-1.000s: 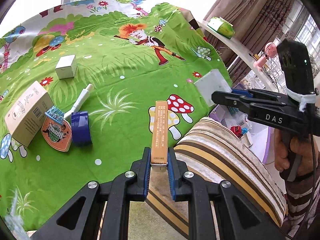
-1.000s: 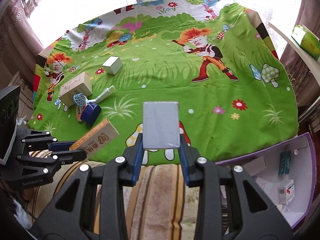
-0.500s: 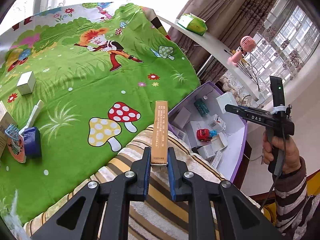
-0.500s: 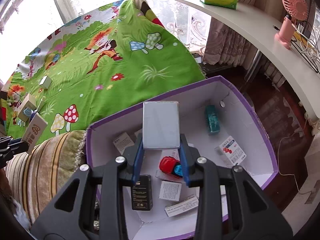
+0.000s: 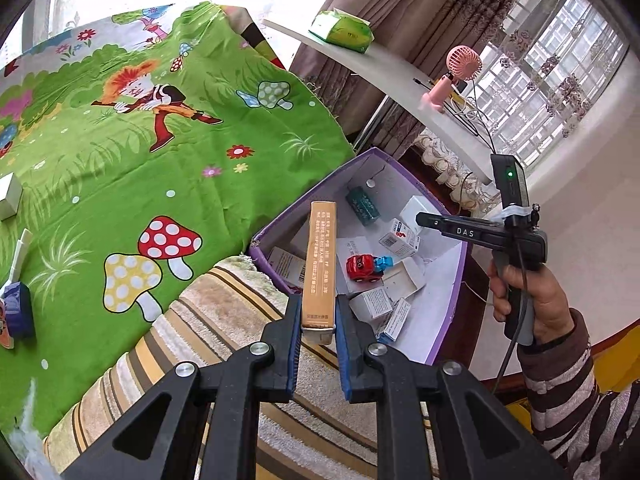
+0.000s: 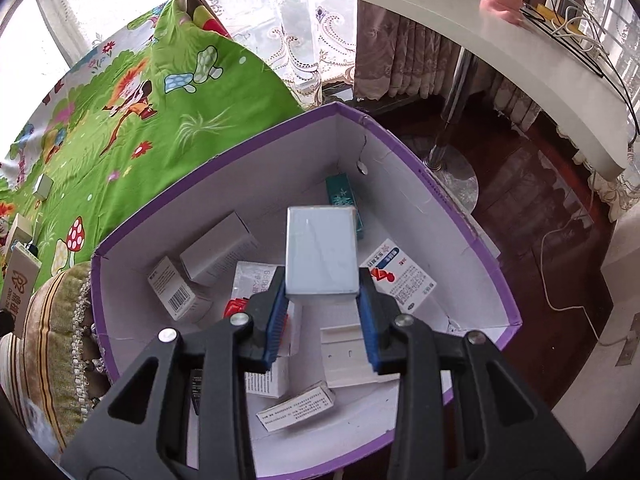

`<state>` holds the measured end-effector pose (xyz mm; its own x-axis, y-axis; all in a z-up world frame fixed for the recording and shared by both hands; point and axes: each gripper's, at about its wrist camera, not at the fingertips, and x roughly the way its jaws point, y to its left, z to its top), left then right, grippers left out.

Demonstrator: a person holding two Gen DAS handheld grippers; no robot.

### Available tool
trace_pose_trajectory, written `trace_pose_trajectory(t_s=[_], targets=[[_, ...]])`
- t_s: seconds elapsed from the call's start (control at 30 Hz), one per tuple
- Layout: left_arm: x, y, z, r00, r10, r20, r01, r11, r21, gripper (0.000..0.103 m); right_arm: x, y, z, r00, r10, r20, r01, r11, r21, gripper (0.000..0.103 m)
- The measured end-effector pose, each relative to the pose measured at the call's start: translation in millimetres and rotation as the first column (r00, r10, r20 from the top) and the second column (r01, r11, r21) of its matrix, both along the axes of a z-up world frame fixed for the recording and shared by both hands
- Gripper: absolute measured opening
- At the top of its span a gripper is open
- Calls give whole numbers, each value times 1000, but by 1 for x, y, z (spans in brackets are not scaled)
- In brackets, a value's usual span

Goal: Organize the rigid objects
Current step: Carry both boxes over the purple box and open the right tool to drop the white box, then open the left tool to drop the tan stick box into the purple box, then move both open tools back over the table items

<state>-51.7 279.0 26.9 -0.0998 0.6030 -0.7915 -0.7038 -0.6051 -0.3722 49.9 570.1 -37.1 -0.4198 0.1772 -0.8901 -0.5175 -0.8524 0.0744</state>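
- Green cartoon bedding (image 5: 120,168) with mushrooms covered the bed, and a purple box (image 6: 472,240) with white insides sat on the floor beside it.
- The left hand-held gripper (image 5: 318,332) pinched the bottom end of a long tan box (image 5: 319,264), and the long tan box stuck out over the near corner of the purple box.
- The right hand-held gripper (image 6: 322,304) pinched a pale grey box (image 6: 321,250) and held it over the inside of the purple box.
- Only the left view showed the red toy car (image 5: 362,267) whole, with a blue piece touching it; in the right view it was mostly hidden behind the gripper.
- Only the left view showed the person's hand (image 5: 532,300) and striped sleeve (image 5: 568,392) holding the right hand-held gripper from the side.
- Only the left view showed the whole pink fan (image 5: 456,72) on the white desk (image 5: 384,72).
- Only the right view showed the dark wooden floor (image 6: 540,208), a small box with a barcode (image 6: 178,292), and a teal box (image 6: 344,200) near the far wall of the purple box.
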Motion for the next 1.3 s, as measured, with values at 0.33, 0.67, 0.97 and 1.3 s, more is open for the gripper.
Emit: trace_pose_trajectory(t_s=[0.33, 0.67, 0.97, 1.3], targets=[[9, 28, -6, 999, -41, 30, 42, 999, -20, 16, 5, 6, -5, 1000, -10, -13, 10, 999, -40, 52], [11, 45, -15, 996, -34, 81, 37, 999, -31, 19, 6, 0, 8, 999, 5, -54, -7, 999, -45, 60], [6, 38, -17, 995, 1, 96, 2, 1000, -28, 27, 3, -6, 11, 998, 20, -60, -23, 999, -47, 60], [1, 26, -14, 995, 35, 98, -35, 999, -6, 27, 0, -16, 19, 997, 44, -70, -48, 998, -46, 61]])
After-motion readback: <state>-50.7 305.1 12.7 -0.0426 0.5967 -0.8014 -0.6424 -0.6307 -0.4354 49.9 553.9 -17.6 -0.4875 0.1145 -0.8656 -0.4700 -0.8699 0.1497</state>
